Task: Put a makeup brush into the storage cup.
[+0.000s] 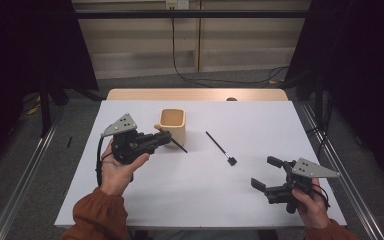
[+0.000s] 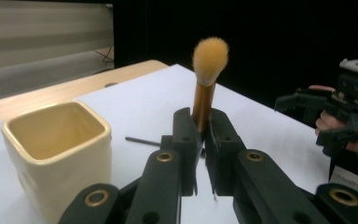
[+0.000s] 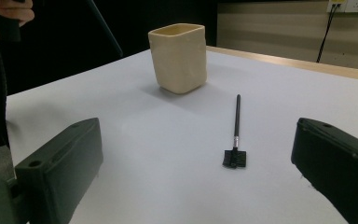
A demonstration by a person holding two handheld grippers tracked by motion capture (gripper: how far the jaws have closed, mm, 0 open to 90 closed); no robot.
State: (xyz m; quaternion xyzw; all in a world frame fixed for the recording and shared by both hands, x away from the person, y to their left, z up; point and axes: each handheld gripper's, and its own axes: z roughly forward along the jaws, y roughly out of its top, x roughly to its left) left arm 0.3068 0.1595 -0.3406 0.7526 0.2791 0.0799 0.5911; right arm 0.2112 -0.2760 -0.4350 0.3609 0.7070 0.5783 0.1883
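White table [image 1: 200,200] with wooden far edge, thin black brush [image 3: 236,135] (flat-headed, apparently) lying mid-table, wall socket [image 1: 176,4].

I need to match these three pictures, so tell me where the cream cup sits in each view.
High view: the cream cup stands at upper centre of the white table, just right of the left hand-held gripper.
Left gripper view: lower left, beside the jaws that clamp the makeup brush.
Right gripper view: upper centre.
Shared landmark: the thin black brush lying on the table.
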